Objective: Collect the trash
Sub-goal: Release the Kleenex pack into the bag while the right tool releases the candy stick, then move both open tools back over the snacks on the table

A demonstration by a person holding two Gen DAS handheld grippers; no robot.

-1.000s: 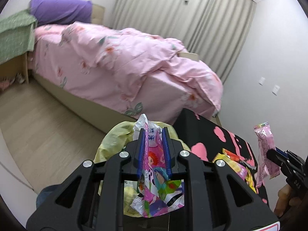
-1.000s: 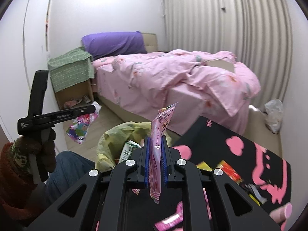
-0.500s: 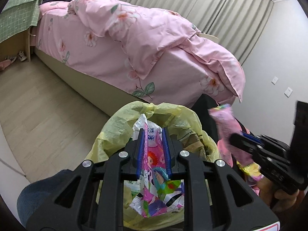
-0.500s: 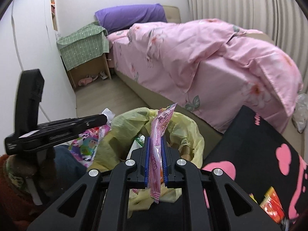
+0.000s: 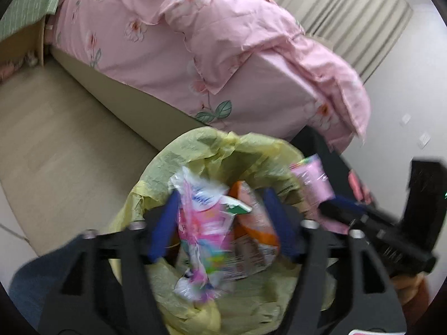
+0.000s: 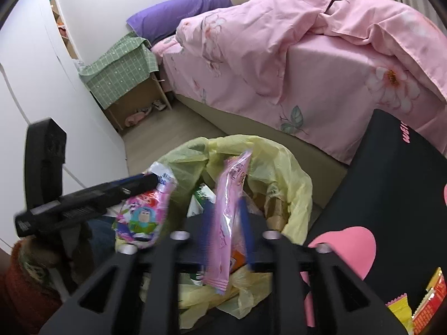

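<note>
Drop step: both grippers sit over the mouth of the yellow trash bag (image 5: 232, 150), which stands on the floor near the foot of the pink bed (image 5: 212, 55). Left gripper (image 5: 220, 223) jaws are opening, blue pads spread wide; the cartoon wrapper (image 5: 204, 223) hangs loose between them, pads no longer pressing it, blurred as if slipping down into the bag. Right gripper (image 6: 226, 223) jaws are also opening, less wide; the pink wrapper (image 6: 229, 212) stands upright between the pads, with small gaps either side, so likely released too. An orange packet (image 5: 251, 223) and other trash already lie inside the bag. More wrappers (image 6: 424, 304) lie on the black pink-heart table (image 6: 391, 195), right of the bag. Next move, by my read: let both pieces fall clear, pull back without snagging the thin bag rim, then swing right to the table for the remaining wrappers.
</note>
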